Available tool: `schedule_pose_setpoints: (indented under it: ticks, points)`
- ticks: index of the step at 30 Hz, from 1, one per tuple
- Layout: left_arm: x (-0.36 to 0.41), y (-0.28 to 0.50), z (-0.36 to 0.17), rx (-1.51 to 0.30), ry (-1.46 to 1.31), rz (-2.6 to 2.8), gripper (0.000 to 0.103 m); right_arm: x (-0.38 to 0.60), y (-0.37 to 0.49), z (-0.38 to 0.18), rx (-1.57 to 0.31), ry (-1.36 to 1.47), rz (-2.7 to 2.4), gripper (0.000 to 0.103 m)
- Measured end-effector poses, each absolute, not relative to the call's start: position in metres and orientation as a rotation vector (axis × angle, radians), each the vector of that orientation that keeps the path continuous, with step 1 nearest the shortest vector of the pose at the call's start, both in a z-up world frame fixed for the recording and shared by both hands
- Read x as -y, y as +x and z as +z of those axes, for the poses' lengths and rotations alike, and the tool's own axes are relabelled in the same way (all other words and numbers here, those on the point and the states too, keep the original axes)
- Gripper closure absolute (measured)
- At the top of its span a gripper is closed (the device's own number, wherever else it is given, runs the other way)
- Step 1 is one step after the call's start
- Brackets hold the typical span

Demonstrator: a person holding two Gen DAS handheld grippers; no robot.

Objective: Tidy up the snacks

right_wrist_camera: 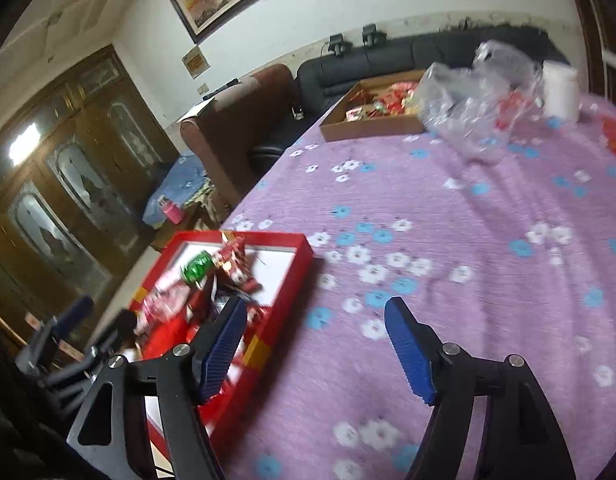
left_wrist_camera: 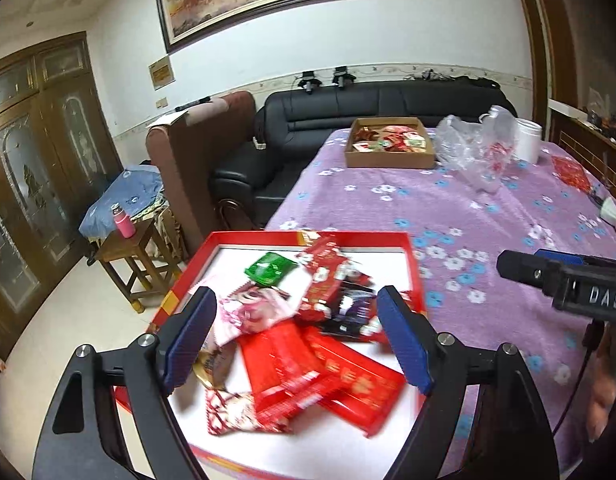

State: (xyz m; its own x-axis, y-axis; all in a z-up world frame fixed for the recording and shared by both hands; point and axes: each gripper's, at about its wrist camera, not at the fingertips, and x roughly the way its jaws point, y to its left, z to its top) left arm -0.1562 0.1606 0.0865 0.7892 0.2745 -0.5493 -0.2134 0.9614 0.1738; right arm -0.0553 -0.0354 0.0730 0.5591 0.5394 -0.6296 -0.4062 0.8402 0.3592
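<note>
Snacks piled in the red tray
My left fingers and right fingers gape empty; packets look blurred.

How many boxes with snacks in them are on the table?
2. A red cardboard box with a white inside sits at the near edge of the purple flowered tablecloth. A brown cardboard box sits at the far end, beside the crumpled clear plastic bag.
</note>
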Motion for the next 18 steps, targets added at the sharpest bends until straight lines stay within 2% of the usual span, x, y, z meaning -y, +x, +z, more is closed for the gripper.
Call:
schedule_pose_setpoints:
  ticks: [18]
  points:
    - [-0.136,-0.184,0.099,-0.606,0.083,0.265,0.02,0.059,-0.115,0.096,-0.62,0.082,0.56,0.021]
